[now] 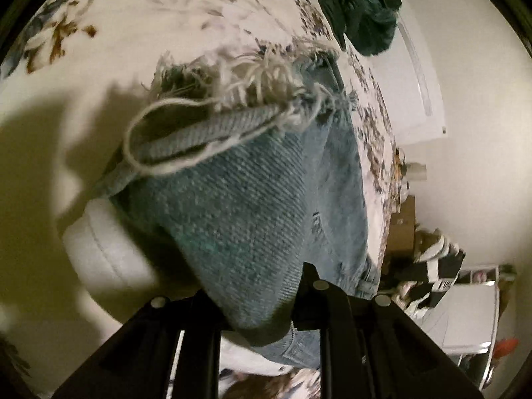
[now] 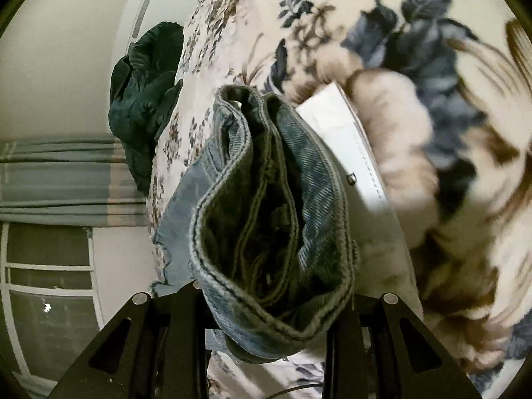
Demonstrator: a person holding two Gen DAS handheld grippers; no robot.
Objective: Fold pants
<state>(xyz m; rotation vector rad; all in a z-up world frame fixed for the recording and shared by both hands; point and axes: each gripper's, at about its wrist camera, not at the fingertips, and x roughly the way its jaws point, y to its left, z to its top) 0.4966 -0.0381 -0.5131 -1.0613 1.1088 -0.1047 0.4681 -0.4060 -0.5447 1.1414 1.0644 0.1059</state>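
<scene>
Left tool (image 1: 256,232): its two fingers are clamped on a fold of the pants (image 1: 246,219), light blue denim. One white finger (image 1: 103,242) shows to the left of the cloth; the opposite finger is hidden behind the denim. The gripped end is a leg cuff with a frayed hem (image 1: 252,79), loose white threads hanging off it, one long thread looping down to the left. The denim bulges over the tool and fills the middle of this view.

Right tool (image 2: 286,219): clamped on the pants (image 2: 266,219) at what looks like the waistband end; the stitched band edge curls round in layered folds with a dark interior. One white finger (image 2: 345,153) lies against the right side of the cloth; the other is covered by denim.

Location of the pants: held up by both tools above the bed (image 1: 139,16), which carries a cream cover printed with blue and brown flowers. More denim trails down toward the cover in the left wrist view.

Other items: a dark green garment (image 2: 146,99) lies bunched at the far edge of the bed. Grey-green curtains (image 2: 60,179) and a window (image 2: 43,286) stand at the left of the right wrist view. Clutter at the right of the left wrist view is too blurred to identify.
</scene>
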